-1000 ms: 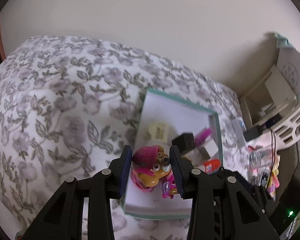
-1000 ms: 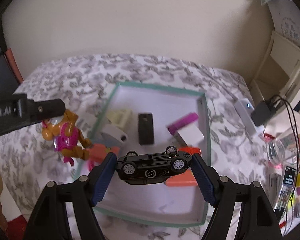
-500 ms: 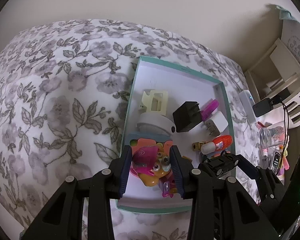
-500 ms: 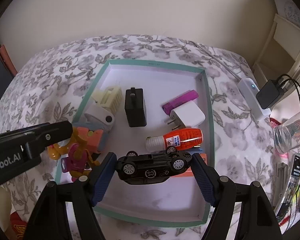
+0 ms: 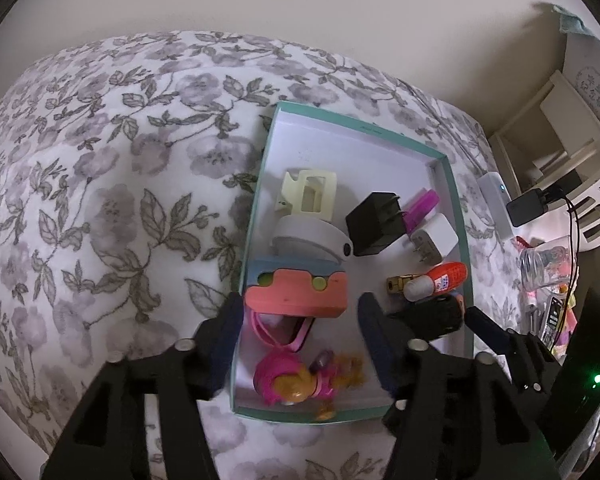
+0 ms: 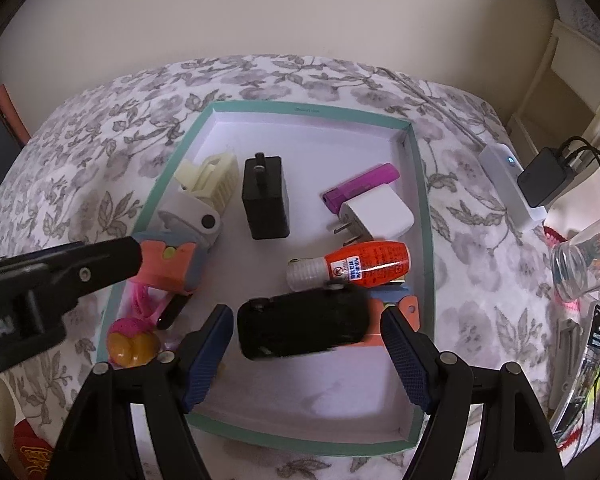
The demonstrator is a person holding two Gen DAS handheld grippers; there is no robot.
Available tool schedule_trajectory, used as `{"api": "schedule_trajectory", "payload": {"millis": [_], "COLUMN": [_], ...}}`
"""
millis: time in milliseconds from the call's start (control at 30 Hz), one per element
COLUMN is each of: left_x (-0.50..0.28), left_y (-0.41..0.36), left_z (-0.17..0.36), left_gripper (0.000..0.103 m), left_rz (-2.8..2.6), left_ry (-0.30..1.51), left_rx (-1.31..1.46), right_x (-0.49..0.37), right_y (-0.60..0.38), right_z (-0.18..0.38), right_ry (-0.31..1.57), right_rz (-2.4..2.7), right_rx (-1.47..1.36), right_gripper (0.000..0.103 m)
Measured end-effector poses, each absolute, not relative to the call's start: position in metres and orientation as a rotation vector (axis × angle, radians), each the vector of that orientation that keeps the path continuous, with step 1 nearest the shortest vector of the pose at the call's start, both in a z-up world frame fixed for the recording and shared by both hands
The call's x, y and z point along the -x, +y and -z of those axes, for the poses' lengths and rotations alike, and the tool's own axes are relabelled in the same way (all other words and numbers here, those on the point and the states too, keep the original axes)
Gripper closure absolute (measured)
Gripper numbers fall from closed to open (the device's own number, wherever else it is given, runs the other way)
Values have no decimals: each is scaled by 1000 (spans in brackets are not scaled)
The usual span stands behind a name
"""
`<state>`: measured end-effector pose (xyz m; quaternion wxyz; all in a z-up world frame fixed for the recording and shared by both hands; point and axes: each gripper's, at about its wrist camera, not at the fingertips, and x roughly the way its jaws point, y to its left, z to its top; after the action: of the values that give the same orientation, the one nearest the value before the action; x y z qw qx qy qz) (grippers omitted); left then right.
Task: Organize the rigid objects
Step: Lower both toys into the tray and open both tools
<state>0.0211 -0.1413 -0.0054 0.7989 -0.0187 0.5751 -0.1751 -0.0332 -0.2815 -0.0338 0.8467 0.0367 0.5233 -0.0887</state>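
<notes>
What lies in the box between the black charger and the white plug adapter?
Bare white box floor in the right wrist view: black charger and white plug adapter stand apart; the purple stick sits just behind the adapter.

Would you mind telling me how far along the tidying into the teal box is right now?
Nearly finished. The teal box already holds the chargers, orange bottle and blocks. The left gripper is opening with the pup figure dropped in; the right gripper is opening around the black toy car. I see no loose toys on the bedspread.
</notes>
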Motion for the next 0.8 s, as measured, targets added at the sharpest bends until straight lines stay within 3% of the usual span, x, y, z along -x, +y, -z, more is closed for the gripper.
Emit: {"api": "schedule_trajectory", "payload": {"millis": [133,267,333,800], "left_x": [-19,-13,-10,11], "left_y": [-133,-124,-118,-92], "left_z": [0,-8,-11,-15], "left_gripper": [29,27,27,27], "left_rz": [324,251,220,212], "left_ry": [1204,1131,1105,1067], "left_rx": [-4,-118,-154,-211], "right_x": [36,40,43,69], "right_y": [-284,-281,-279,-266], "right_z": [31,28,26,4], "right_ry": [1092,1082,1078,1012], "right_rz": [197,204,204,241], "right_rx": [-104,-111,-117,-97], "right_gripper": [15,14,0,0]}}
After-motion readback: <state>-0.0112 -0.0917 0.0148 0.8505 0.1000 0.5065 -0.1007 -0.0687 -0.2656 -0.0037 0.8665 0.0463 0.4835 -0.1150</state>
